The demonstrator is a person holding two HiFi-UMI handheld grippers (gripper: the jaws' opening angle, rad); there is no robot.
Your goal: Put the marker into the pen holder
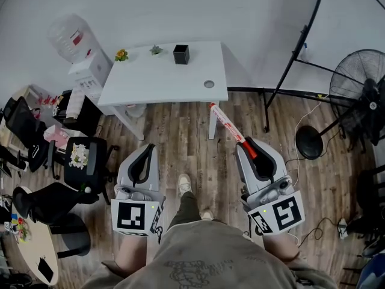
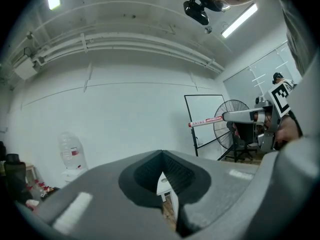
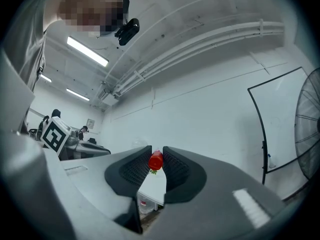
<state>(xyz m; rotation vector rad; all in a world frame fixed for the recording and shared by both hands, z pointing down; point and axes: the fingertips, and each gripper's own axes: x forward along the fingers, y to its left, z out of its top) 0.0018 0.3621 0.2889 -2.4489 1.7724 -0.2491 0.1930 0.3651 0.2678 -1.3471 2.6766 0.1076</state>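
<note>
marker (image 1: 227, 123): likely light, stiff, smooth; right hand-held gripper (image 1: 249, 146) pinches its red end
left hand-held gripper (image 1: 146, 149): pressed together, empty
pen holder (image 1: 181, 54): worktop (image 1: 162, 80) far edge

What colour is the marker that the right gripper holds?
The marker is white with red print and a red end. The head view shows it best.

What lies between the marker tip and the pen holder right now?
In the head view, from the marker to the pen holder there is only bare white table, with a round grommet hole just right of that line.
</note>
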